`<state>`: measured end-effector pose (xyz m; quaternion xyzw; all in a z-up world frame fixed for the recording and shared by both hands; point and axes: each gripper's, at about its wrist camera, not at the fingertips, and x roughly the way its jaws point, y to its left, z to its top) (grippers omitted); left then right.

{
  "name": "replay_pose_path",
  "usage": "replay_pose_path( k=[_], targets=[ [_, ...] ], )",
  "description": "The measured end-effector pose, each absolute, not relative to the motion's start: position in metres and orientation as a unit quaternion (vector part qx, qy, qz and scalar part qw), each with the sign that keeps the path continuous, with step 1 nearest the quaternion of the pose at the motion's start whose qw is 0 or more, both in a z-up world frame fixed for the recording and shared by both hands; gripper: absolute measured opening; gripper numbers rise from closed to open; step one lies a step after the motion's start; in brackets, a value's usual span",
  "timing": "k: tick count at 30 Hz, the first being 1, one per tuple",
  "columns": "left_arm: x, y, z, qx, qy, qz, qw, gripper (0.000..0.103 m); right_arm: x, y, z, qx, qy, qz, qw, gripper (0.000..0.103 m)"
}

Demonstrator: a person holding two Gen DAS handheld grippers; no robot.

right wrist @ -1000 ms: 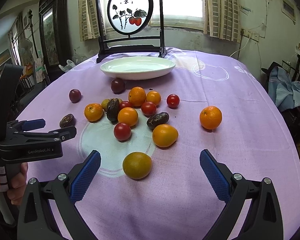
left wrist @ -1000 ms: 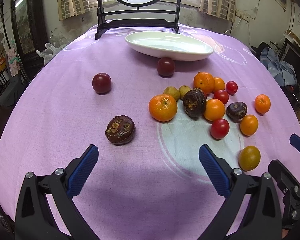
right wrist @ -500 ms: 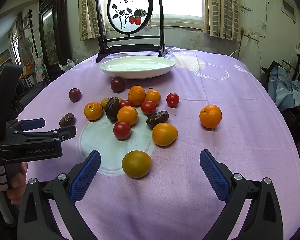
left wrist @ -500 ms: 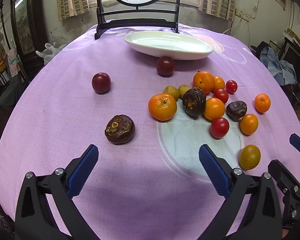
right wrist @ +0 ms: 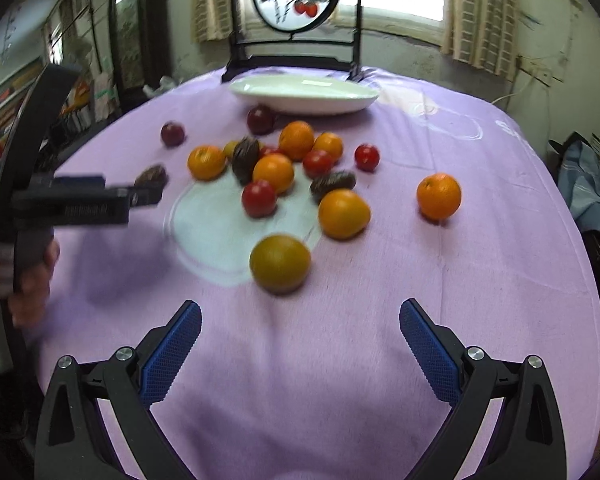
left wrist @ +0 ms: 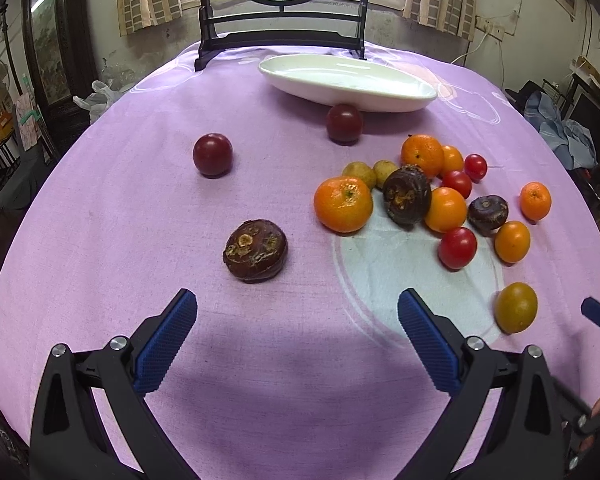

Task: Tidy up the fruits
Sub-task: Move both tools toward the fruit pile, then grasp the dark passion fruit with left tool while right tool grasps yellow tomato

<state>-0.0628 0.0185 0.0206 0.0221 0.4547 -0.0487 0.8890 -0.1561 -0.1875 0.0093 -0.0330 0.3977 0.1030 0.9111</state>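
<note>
Both tools spread wide, nothing held: right gripper [right wrist: 300, 344] hangs just short of the greenish-yellow fruit [right wrist: 280, 263], left gripper [left wrist: 298, 336] near the wrinkled brown fruit [left wrist: 255, 250]. That smooth round one looks firm, light, prone to rolling; pinch it across the middle. Beyond it sit the oranges, then the empty white dish [right wrist: 304, 94].

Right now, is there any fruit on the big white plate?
No, the white plate looks bare inside, and the fruit lies on the purple tablecloth, the nearest being a dark red one beside the plate's rim.
</note>
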Motion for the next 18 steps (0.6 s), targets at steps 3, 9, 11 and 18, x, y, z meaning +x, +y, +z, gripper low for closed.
replay_pose_path(
  k=[3,9,11,18],
  targets=[
    [-0.061,0.023,0.017,0.029,0.456,-0.046,0.888,0.098,-0.153,-0.185,0.0,-0.037,0.415,0.115,0.902,0.097],
    [-0.062,0.035,0.014,0.031,0.457,-0.047,0.888,0.098,-0.113,-0.175,-0.009,-0.033,0.46,0.113,0.88,0.072],
    [-0.06,0.039,0.015,0.032,0.456,-0.046,0.888,0.098,-0.1,-0.172,-0.012,-0.035,0.468,0.108,0.877,0.06],
    [-0.044,0.05,0.01,0.028,0.46,-0.052,0.886,0.098,-0.1,-0.168,-0.007,-0.025,0.458,0.125,0.88,0.041]
  ],
)
